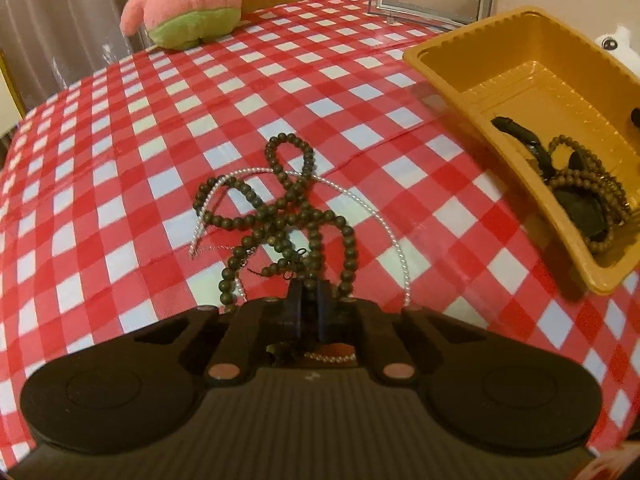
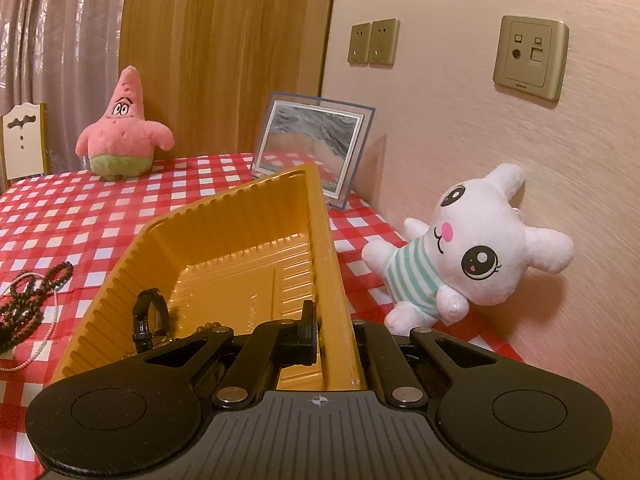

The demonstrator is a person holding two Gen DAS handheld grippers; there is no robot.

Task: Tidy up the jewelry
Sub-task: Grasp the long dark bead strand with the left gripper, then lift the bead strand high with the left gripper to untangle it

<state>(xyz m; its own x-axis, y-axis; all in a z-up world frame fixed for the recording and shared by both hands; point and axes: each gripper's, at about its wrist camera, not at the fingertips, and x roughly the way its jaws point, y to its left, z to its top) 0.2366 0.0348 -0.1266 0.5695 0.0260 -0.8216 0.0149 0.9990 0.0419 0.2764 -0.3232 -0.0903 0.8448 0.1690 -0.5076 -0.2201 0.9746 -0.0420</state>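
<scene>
Two strands lay tangled on the checked worktop in the left wrist view: a dark bead necklace and a thin pearl chain looped through it. The left claw pointed steeply down at the near end of that heap, its jaws nearly together and pinching dark beads. Most of the tangle stretched away from the claw, its long axis running straight ahead. The yellow tray sat ahead and to the right, already holding dark beads and a watch, so the catch probably had to travel rightward.

From the right wrist view, the right claw was clamped on the near side wall of the yellow tray, one finger inside and one outside, tilting it. The necklace tangle lay well off to its left, nearer the left hand.
</scene>
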